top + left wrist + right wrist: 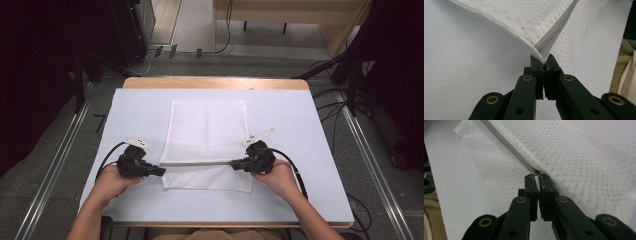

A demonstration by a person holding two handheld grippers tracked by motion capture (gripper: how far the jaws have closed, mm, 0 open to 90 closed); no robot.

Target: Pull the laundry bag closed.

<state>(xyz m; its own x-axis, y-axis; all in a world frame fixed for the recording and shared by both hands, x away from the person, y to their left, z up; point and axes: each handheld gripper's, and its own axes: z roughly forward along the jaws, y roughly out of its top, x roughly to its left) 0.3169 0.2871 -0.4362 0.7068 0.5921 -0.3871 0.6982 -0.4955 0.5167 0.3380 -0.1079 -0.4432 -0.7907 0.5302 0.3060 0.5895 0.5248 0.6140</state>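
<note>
On the table (300, 150), left gripper (543, 61) pinches the mesh bag's (207, 132) corner, right gripper (537, 175) its zipper pull (535, 172).

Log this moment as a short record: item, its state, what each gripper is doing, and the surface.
item: white mesh zip bag, lying flat
zipper: grey zipper running across the bag near its near edge
left gripper: left gripper, fingers shut on the bag at the zipper's end
right gripper: right gripper, fingers shut on the small metal zipper pull
hands: one on each gripper, coming in from the near side
surface: white table cover on a wooden table
</note>
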